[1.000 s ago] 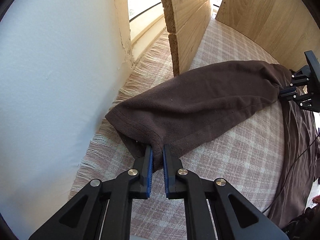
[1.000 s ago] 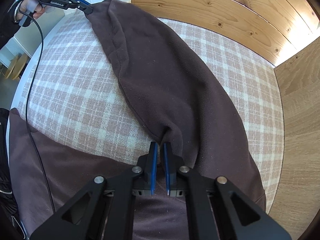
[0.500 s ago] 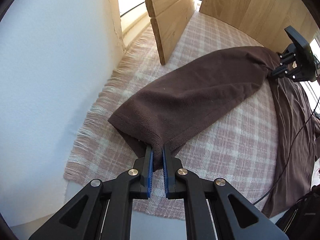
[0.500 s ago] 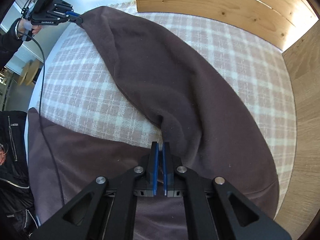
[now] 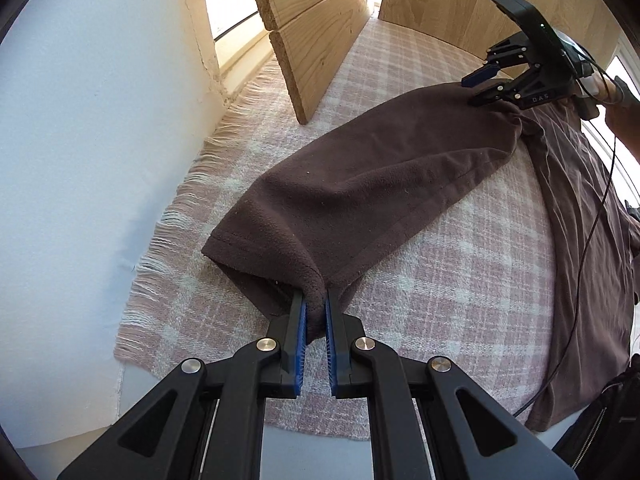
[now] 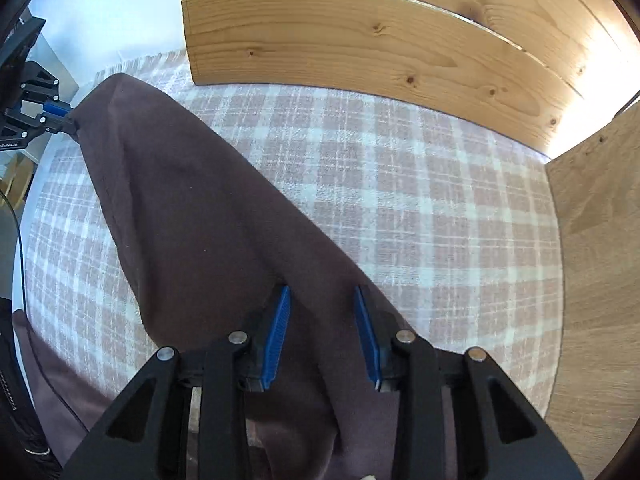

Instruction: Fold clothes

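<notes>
A brown fleece garment (image 5: 360, 184) lies across a pink plaid blanket (image 5: 460, 280), one sleeve stretched out long. My left gripper (image 5: 316, 312) is shut on the cuff end of that sleeve, which bunches between the blue pads. In the right wrist view the sleeve (image 6: 192, 216) runs from the left gripper (image 6: 68, 120) at the far left down under my right gripper (image 6: 320, 292). The right jaws are opening. Brown fabric lies between and below the blue pads (image 6: 276, 336), and they do not press on it. The left wrist view shows the right gripper (image 5: 471, 91) with jaws parted just above the sleeve's far end.
Wooden boards (image 6: 360, 40) stand along the blanket's far edge, and another wooden panel (image 6: 592, 280) is at the right. A white wall (image 5: 80, 160) borders the fringed blanket edge. A black cable (image 5: 592, 232) trails over the garment's body. A person's hand (image 5: 612, 92) holds the right gripper.
The right gripper has let go of the fabric, its jaws have parted, and it has shifted along the sleeve toward the wooden boards. The left gripper keeps its hold on the cuff.
</notes>
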Demonstrator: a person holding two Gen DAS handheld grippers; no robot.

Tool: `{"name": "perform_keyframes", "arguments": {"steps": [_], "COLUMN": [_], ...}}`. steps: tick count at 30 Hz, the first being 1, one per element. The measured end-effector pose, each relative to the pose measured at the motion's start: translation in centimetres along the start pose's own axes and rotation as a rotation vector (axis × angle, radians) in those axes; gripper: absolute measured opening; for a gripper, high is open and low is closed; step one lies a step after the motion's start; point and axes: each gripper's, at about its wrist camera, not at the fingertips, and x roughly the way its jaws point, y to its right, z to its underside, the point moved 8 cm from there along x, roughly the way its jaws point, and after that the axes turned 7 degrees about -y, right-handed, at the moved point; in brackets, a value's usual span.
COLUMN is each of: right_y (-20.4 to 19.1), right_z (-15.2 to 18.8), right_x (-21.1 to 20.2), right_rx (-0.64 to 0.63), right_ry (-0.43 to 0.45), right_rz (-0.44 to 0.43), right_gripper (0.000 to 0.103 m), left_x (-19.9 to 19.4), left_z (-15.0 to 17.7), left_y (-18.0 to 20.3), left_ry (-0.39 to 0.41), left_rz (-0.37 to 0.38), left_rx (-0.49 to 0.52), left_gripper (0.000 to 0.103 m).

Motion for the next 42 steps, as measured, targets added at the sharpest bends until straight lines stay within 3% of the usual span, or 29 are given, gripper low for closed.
{"name": "perform_keyframes", "arguments": {"steps": [6, 9, 11, 15, 18, 23, 26, 30, 32, 36, 37, 38, 41, 42], "right_y": [0.4, 0.4, -0.2, -6.3, -11.2, -14.8, -16.2, -18.1, -17.6, -14.4, -13.7, -13.3, -11.9, -11.3], "right_z": [0.0, -0.9, -2.4, -5.1, -6.6, -8.4, -8.0, -6.9, -7.2, -8.9, -9.2, -9.4, -10.0, -10.1], "right_x": [0.4, 0.4, -0.2, -2.9, -2.1, 0.5, 1.4, 1.4, 0.8, -0.2, -0.2, 0.4, 2.4, 3.0], "right_rx": [0.043, 0.050, 0.074, 0.036, -0.066, -0.110, -0.130, -0.192, -0.160, -0.035, -0.011, -0.008, -0.002, -0.007], "right_ry": [-0.007, -0.021, 0.013, 0.139, 0.112, 0.091, 0.059, 0.024, 0.054, 0.135, 0.147, 0.131, 0.087, 0.084], "right_rz": [0.016, 0.069, 0.109, -0.119, -0.167, -0.208, -0.251, -0.300, -0.318, -0.268, -0.250, -0.226, -0.147, -0.095], "right_gripper": [0.031, 0.031, 0.031, 0.031, 0.031, 0.031, 0.031, 0.032, 0.032, 0.029, 0.025, 0.010, 0.006, 0.000], "left_x": [1.7, 1.6, 1.3, 1.4, 1.5, 0.3, -1.3, -1.9, -1.4, 1.4, 2.2, 2.5, 2.1, 2.0], "left_z": [2.4, 2.9, 2.9, 2.9, 3.0, 3.3, 2.2, -0.8, -2.0, -2.1, -1.9, -1.4, -0.1, 0.2], "left_y": [2.3, 2.3, 1.8, 1.3, 0.8, -0.5, -0.9, -0.2, 0.7, 2.4, 2.6, 2.7, 2.4, 2.3], "left_ry": [-0.092, -0.096, -0.081, -0.074, -0.081, -0.082, -0.036, 0.035, 0.047, -0.044, -0.072, -0.088, -0.082, -0.083], "left_rz": [-0.043, -0.051, -0.041, -0.019, -0.012, -0.052, -0.053, 0.007, 0.054, 0.067, 0.064, 0.068, 0.090, 0.089], "left_rx": [0.133, 0.134, 0.108, 0.085, 0.067, 0.038, 0.022, 0.024, 0.034, 0.084, 0.090, 0.089, 0.063, 0.061], "left_gripper": [0.008, 0.008, 0.008, 0.009, 0.013, 0.014, 0.013, 0.013, 0.013, 0.014, 0.014, 0.014, 0.015, 0.015]}}
